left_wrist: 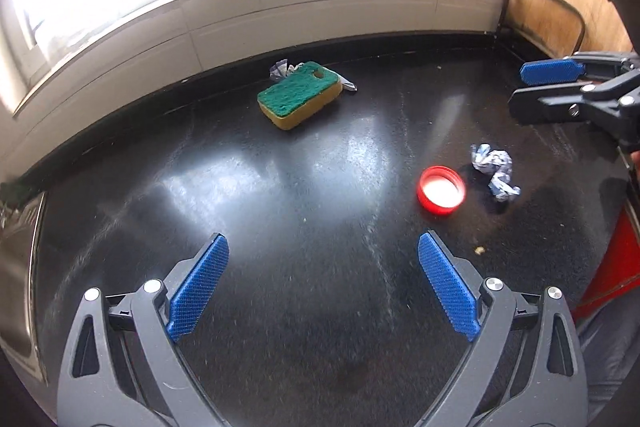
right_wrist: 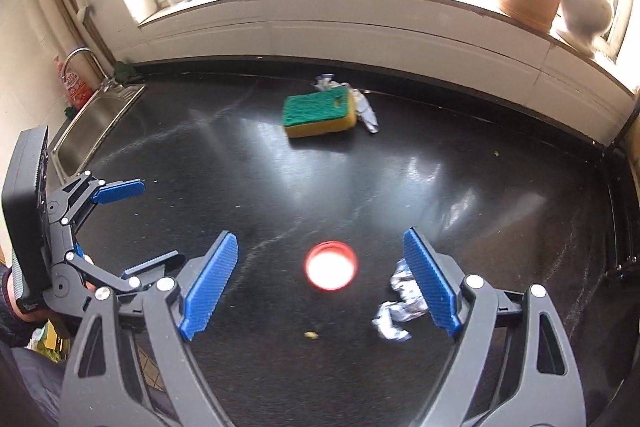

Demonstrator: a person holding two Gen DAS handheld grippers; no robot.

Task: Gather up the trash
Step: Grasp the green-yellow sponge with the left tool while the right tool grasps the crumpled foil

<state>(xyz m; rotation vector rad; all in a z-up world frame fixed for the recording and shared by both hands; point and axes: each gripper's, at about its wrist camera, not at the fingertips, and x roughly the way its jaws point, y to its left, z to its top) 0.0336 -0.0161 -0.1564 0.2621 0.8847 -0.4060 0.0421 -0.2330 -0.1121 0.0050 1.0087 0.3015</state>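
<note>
Black counter (right_wrist: 460, 187), glossy, window glare across it, faint streaks and a few crumbs. Steel sink (right_wrist: 94, 125) at its left end, tap above it. Sill behind holds a clay pot, a pale vase, a bowl and a bag.

Sponge (left_wrist: 300, 99), green scrub side up over yellow, lies near the back wall. A crumpled foil wrapper (left_wrist: 280, 70) sticks out from behind it on both sides, touching it.

Second foil wad (left_wrist: 495, 169): silver-white, twisted, crushed, lying flat on the counter just right of the red cap (left_wrist: 441, 191). Cap sits open side up, pale inside, apart from the wad.

Left gripper (left_wrist: 323, 287): tilted down at bare counter, blue pads spread wide, nothing between them.

Right gripper (right_wrist: 320, 281): also angled down, jaws spread wide and empty. In its own view the cap sits in the gap between the fingers; the foil wad is partly hidden behind the right pad (right_wrist: 430, 283). Contact with either: cannot tell.
</note>
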